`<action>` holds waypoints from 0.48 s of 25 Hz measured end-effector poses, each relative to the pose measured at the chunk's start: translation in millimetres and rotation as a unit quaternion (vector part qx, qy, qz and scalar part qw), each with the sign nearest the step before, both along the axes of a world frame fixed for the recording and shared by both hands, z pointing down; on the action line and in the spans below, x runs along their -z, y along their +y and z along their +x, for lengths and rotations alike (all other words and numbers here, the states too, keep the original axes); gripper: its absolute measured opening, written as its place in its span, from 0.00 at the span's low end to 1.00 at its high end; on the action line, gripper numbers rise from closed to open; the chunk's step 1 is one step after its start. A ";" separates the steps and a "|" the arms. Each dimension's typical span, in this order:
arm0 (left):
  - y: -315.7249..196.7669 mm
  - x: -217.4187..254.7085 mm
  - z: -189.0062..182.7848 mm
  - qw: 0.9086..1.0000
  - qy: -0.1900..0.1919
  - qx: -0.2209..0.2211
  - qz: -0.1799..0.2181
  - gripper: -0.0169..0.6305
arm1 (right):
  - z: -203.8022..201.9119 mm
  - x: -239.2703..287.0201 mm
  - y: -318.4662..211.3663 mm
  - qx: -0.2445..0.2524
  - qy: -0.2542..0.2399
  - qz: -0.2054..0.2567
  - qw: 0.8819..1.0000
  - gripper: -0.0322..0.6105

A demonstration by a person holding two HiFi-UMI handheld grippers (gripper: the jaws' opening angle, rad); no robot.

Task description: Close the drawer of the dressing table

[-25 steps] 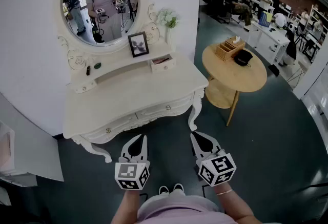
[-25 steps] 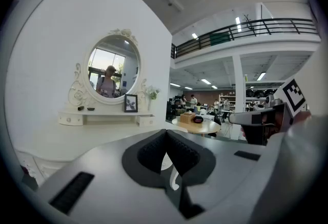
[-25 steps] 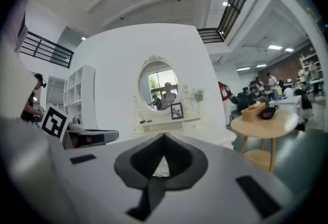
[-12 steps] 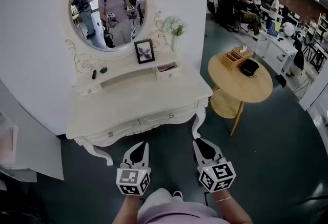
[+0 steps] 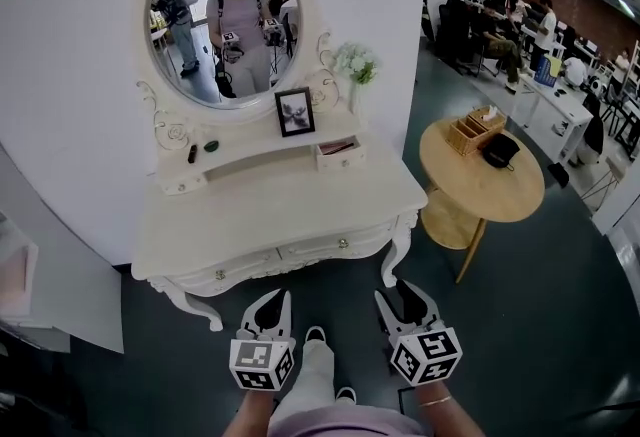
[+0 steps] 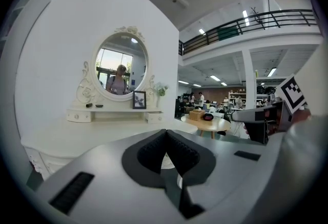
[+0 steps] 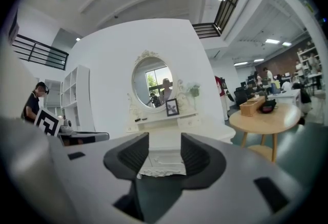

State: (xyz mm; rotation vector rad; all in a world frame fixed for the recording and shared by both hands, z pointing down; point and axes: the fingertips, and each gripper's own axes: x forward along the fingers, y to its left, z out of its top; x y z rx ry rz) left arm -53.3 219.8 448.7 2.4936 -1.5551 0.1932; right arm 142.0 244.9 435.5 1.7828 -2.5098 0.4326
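The right gripper now sits lower, jaws just opened and empty, left gripper clenched on nothing; reach across the cream carved dressing table and press the small open white drawer on its upper shelf squarely inward.

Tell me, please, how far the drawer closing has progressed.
Done: nothing yet; the small drawer on the shelf of the dressing table stands pulled out. In hand: the right tool has just been opening its jaws, nothing between them; the left tool is shut; both short of the table. Left: reach the drawer, push it in.
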 end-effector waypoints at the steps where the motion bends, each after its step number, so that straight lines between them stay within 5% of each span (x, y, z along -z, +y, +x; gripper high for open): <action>1: -6.1 -1.7 -0.7 1.000 0.001 0.000 -0.002 0.03 | -1.1 -0.8 -6.6 0.001 -0.001 -0.001 1.000 0.35; 12: -123.6 -8.8 -15.7 1.000 0.003 -0.012 0.000 0.03 | -11.3 -5.1 -123.6 -0.011 0.011 -0.003 1.000 0.35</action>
